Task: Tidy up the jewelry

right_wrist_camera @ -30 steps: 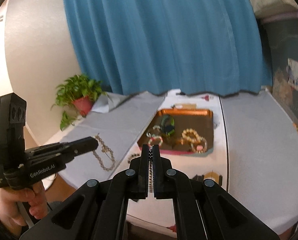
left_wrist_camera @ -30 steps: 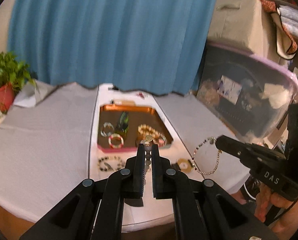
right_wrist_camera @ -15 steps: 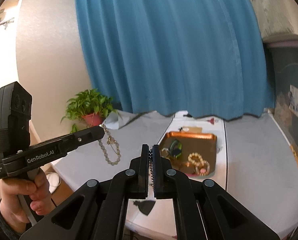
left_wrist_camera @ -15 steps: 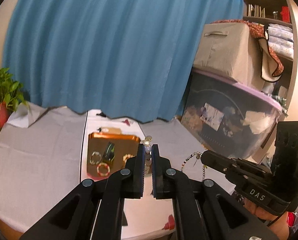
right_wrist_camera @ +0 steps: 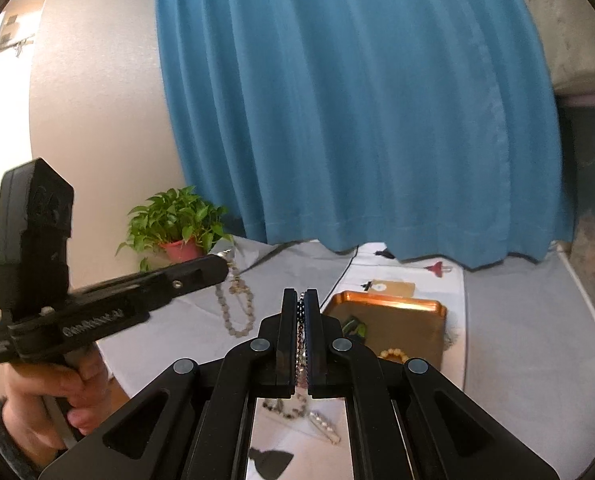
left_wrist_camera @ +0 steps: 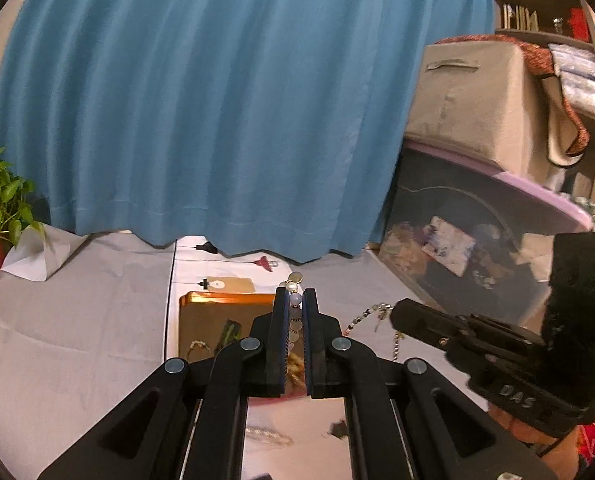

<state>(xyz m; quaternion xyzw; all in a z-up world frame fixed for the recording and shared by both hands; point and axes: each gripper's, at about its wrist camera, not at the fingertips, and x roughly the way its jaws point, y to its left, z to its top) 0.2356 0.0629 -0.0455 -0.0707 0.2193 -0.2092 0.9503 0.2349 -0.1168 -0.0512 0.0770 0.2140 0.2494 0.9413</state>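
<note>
My left gripper is shut on a pale bead-and-coin bracelet, held high above the table; from the right wrist view this bracelet hangs in a loop from the left gripper's tip. My right gripper is shut on a black-and-silver beaded chain; in the left wrist view the chain dangles from the right gripper's tip. The copper tray lies below with several pieces in it, among them a green item and a tan bead bracelet.
Loose jewelry lies on the white cloth in front of the tray. A tan tag and a red item lie behind it. A potted plant stands at the left, a blue curtain behind, storage boxes at the right.
Both grippers have risen well above the table with their pieces still held; the tray now looks smaller and lower in both views.
</note>
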